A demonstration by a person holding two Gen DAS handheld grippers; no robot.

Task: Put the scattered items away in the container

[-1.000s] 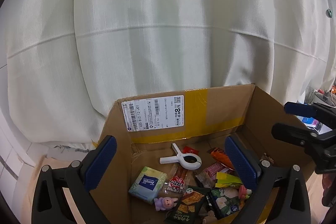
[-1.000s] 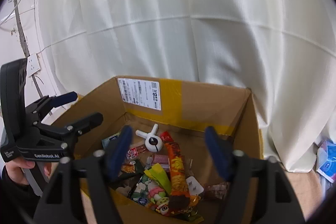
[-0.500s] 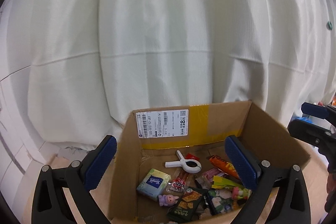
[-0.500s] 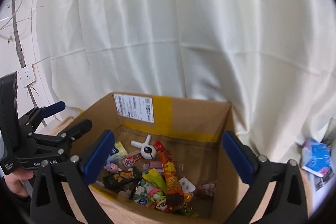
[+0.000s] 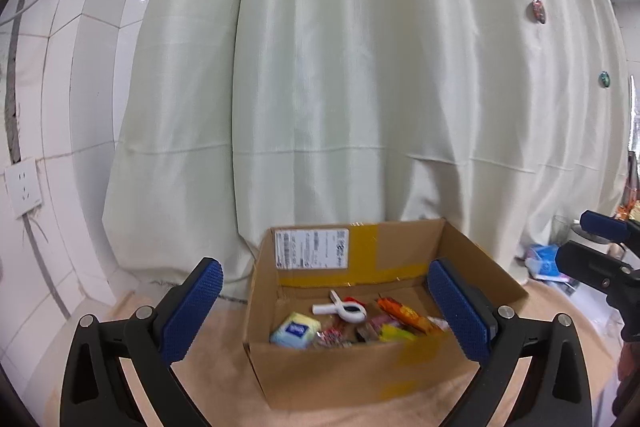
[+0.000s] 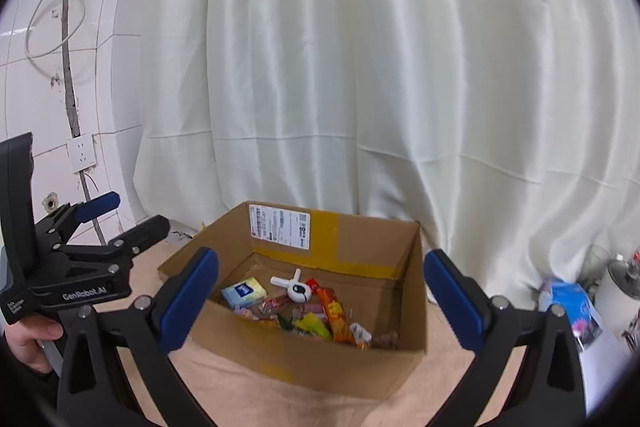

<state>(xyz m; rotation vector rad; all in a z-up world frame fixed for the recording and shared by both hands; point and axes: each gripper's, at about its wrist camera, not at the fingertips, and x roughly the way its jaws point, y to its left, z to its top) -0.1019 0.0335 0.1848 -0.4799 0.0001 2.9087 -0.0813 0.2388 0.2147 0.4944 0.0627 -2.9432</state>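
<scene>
Both grippers farther back; cardboard box (image 5: 360,371) contents blurred, front-hidden.

An open brown cardboard box (image 6: 304,351) with yellow tape and a white shipping label on its far inner wall sits upright on beige cloth. Inside lie a white plastic clip (image 6: 295,287), a pale tissue packet (image 6: 244,291), an orange snack wrapper (image 6: 334,313) and other small packets.
</scene>
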